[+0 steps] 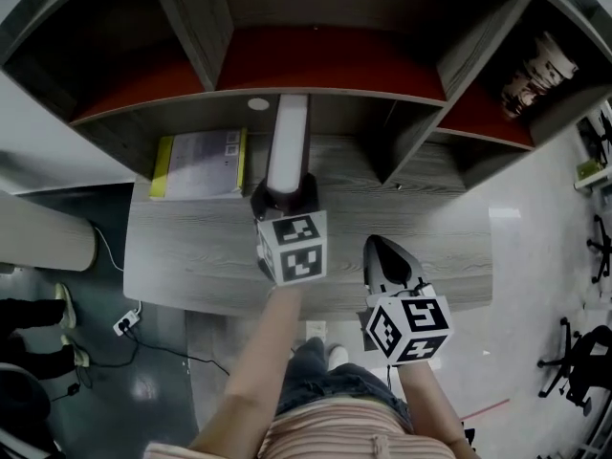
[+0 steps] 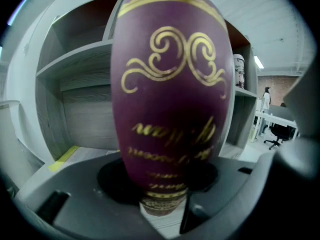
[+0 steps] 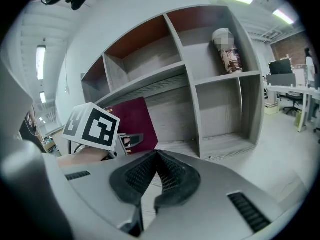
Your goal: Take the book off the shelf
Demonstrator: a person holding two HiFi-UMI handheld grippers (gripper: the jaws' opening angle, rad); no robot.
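A maroon book (image 2: 170, 84) with gold ornament and lettering fills the left gripper view. My left gripper (image 2: 162, 194) is shut on its lower end. From the head view the book (image 1: 287, 146) shows its white page edge, held upright over the wooden ledge (image 1: 421, 228) in front of the middle shelf compartment, with the left gripper (image 1: 284, 197) below it. In the right gripper view, the book (image 3: 136, 121) shows behind the left gripper's marker cube (image 3: 92, 126). My right gripper (image 1: 387, 261) hovers near the ledge's front edge, shut and empty, its pads (image 3: 170, 171) touching.
A yellow-and-white booklet (image 1: 199, 163) lies flat on the ledge, left of the book. A printed cylinder (image 1: 537, 70) rests in the upper right compartment. Shelf dividers (image 1: 406, 137) stand on both sides. Office chairs (image 1: 579, 361) are on the floor at right, a power strip (image 1: 124, 323) at left.
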